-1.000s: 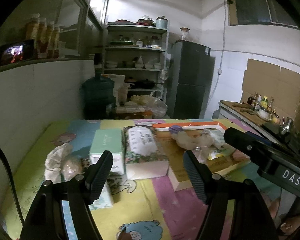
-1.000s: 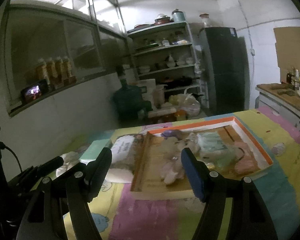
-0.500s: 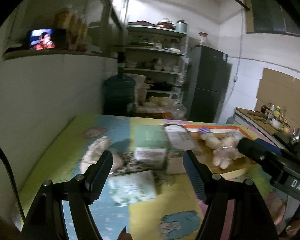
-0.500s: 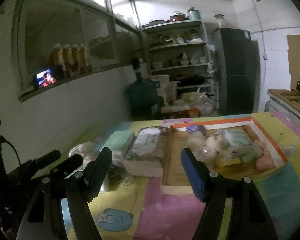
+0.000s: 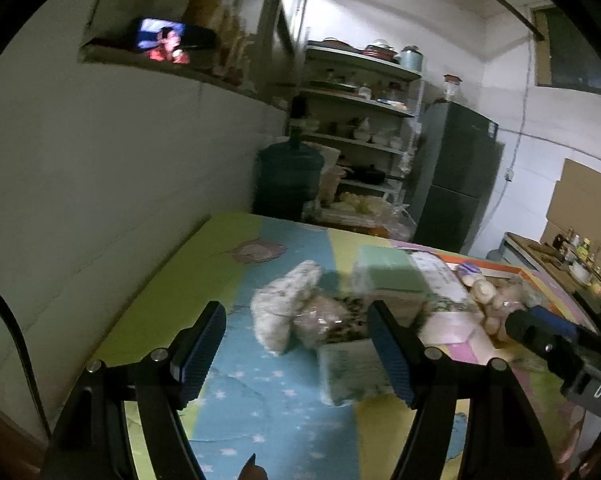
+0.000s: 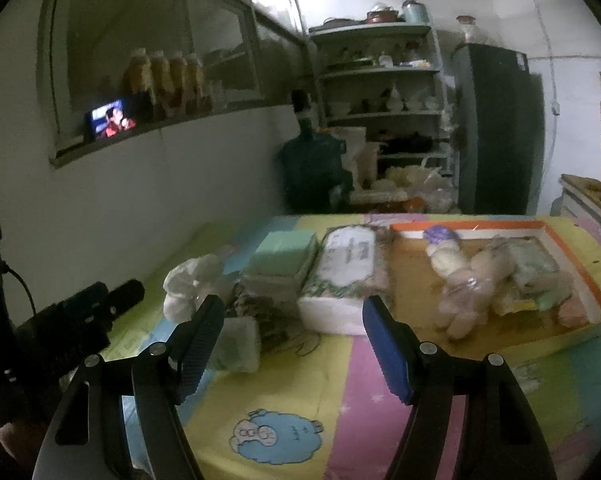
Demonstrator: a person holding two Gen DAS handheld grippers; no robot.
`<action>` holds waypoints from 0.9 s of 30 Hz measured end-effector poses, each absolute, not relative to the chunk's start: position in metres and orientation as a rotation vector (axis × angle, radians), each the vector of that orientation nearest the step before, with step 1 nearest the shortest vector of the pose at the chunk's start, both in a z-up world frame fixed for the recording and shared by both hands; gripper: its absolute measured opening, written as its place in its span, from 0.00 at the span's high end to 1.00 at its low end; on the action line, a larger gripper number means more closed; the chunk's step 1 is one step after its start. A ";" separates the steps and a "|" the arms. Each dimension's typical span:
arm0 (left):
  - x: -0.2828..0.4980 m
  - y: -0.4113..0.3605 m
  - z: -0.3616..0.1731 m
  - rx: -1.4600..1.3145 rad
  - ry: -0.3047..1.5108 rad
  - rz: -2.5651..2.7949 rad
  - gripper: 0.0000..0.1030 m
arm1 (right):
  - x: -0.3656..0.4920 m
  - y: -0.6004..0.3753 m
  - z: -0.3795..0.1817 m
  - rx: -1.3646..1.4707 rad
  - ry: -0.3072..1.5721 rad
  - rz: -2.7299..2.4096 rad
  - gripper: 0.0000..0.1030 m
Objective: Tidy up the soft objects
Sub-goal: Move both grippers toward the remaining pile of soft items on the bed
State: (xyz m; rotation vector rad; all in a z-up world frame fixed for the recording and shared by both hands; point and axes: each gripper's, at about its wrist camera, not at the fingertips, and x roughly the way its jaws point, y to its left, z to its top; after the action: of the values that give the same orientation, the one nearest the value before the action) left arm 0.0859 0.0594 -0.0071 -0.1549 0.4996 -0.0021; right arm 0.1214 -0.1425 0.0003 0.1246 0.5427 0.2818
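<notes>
Both grippers over the counter (image 6: 340, 380), jaws open, empty.
Right gripper (image 5: 540, 344) housing reads "DAS" (rest cut off); left gripper (image 5: 296, 344) faces a white bundle (image 5: 284, 308).

white bagged plush (image 6: 190, 284) lies on the mat's left, touching a crinkly bagged bundle (image 5: 320, 320); mint tissue pack (image 6: 284, 250) beside floral tissue pack (image 6: 346, 264); pale bagged plush doll (image 6: 456, 276) lies in orange-rimmed tray (image 6: 592, 292) w/ other soft packs.
</notes>
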 end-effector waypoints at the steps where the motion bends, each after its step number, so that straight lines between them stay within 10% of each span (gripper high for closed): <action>1: 0.086 0.064 -0.009 -0.159 0.503 0.005 0.30 | 0.123 -0.139 -0.002 0.122 0.550 0.288 0.29; 27: 0.151 0.083 -0.043 -0.082 0.614 -0.138 0.30 | 0.169 -0.082 -0.071 0.132 0.754 0.393 0.29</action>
State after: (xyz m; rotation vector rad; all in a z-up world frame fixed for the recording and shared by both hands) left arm 0.1509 0.0826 -0.0428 -0.0818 0.6142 -0.1382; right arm 0.1690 -0.0821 -0.0705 0.1324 0.7544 0.3935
